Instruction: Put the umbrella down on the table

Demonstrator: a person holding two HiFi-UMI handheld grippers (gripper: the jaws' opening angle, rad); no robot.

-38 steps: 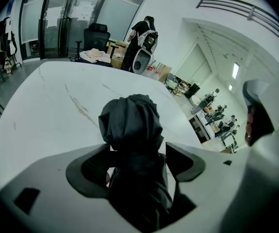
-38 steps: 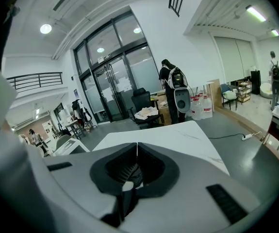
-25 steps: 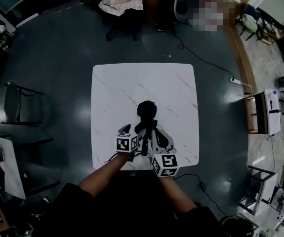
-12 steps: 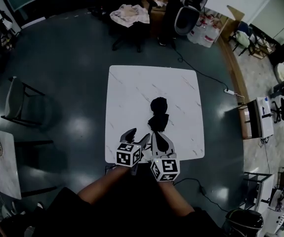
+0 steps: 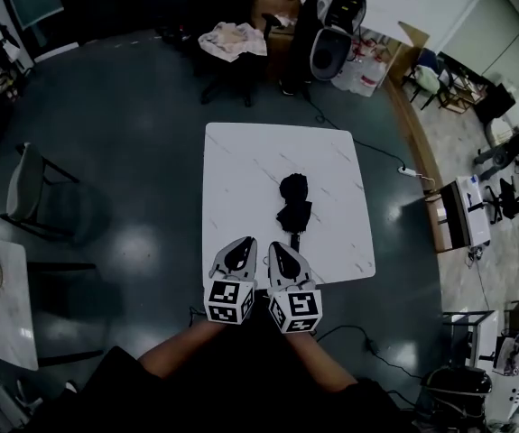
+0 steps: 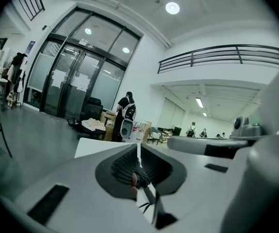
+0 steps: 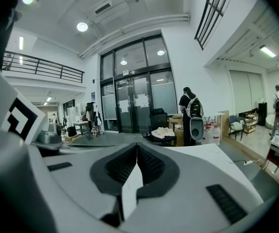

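Note:
The black folded umbrella (image 5: 293, 206) lies on the white marble-look table (image 5: 241, 161), right of its middle, handle end towards me. Neither gripper touches it. My left gripper (image 5: 241, 244) hangs over the table's near edge, short of the umbrella; its jaws are closing and meet at the tips (image 6: 138, 147) with nothing between them. Through the slit lower down a dark sliver of the umbrella (image 6: 140, 179) shows on the tabletop. Close beside it on the right, my right gripper (image 5: 280, 249) is shut too, tips together (image 7: 137, 147) and empty. Both point across the table.
A chair (image 5: 29, 188) stands left of the table and another with a cloth (image 5: 232, 41) beyond its far edge. A power strip and cable (image 5: 408, 171) lie on the floor at the right. A person with a backpack (image 7: 190, 113) stands past the table.
Both grippers have drawn back from the umbrella to the table's near edge and risen. The left jaws went from open to shut. The umbrella stays lying on the table.

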